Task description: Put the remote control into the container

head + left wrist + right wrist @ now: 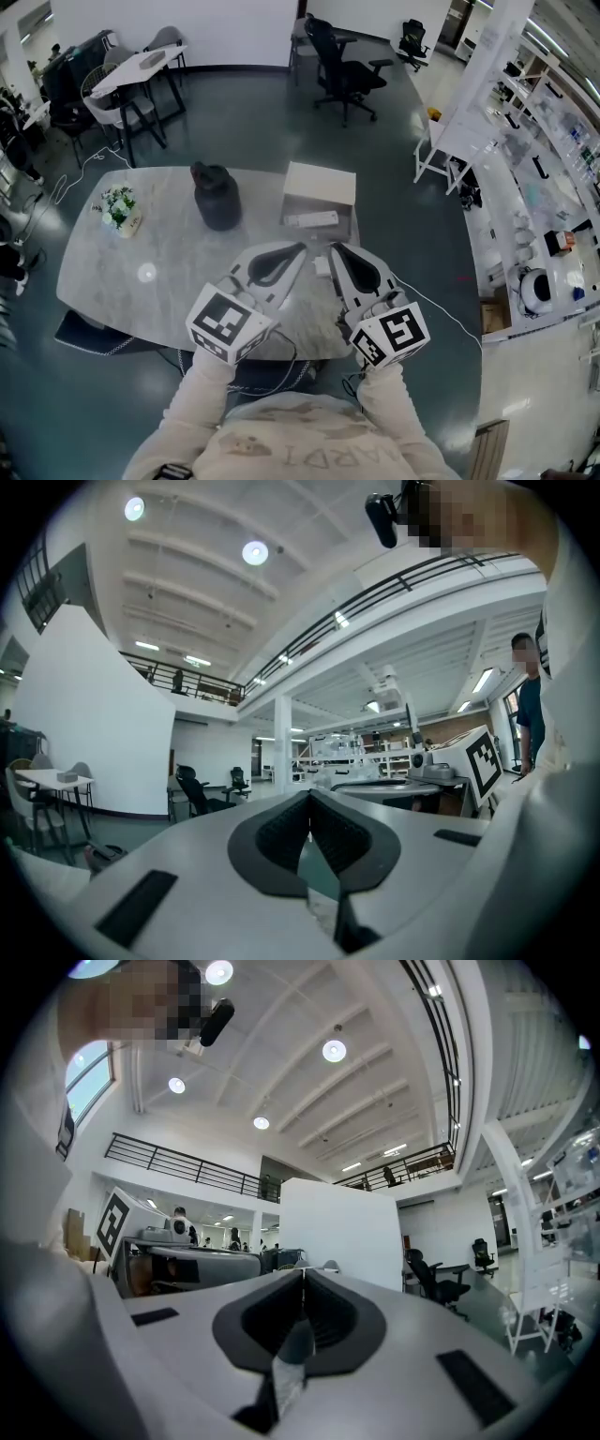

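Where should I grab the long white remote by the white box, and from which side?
Grip the remote across its narrow width at mid-length, coming from above: it lies flat, long axis left to right, along the near side of the container. The right gripper, now shut, looks closer.

Probably open office-lab, swivel chairs [342, 70], equipment shelves [553, 122]

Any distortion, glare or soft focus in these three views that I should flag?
Head view: strong fisheye bending toward the edges, otherwise sharp, with one bright lamp reflection on the table at its left part. Left gripper view: dark rounded corners, ceiling lamps blown out, nearest foreground slightly soft. Right gripper view: same dark corners, ceiling lamps blown out too.
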A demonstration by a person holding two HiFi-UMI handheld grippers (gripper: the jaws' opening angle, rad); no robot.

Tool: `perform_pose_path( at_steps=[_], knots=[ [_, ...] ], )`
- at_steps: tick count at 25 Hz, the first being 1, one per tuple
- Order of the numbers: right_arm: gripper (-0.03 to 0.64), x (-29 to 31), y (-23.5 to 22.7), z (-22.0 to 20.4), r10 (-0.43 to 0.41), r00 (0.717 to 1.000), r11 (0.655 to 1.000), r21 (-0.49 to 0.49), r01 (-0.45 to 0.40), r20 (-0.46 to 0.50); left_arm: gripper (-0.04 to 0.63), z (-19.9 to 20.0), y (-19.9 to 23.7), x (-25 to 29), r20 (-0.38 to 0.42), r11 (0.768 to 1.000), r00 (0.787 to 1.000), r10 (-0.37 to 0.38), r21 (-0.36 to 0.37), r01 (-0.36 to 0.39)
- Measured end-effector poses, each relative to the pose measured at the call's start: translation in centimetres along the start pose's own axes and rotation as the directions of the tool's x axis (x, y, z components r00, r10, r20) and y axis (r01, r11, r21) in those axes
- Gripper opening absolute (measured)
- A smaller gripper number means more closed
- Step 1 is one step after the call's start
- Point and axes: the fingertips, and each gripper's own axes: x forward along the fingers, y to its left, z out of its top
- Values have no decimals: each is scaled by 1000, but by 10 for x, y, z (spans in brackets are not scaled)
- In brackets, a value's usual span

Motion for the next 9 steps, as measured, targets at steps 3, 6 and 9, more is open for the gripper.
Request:
perform_pose_path(
  at_steps=[3,6,9],
  knots=[
    [17,-1,0,2,1,1000,1000,-1,-1,2,12,2,-2,0,-1,1000,1000,1,4,-1],
    [17,-4,0,5,2,1000,1000,-3,-2,4,12,4,-6,0,0,1000,1000,-1,4,1],
    [17,-6,2,7,4,1000,1000,-7,-4,4,12,5,-8,-2,0,1000,1000,-3,0,3]
  ],
)
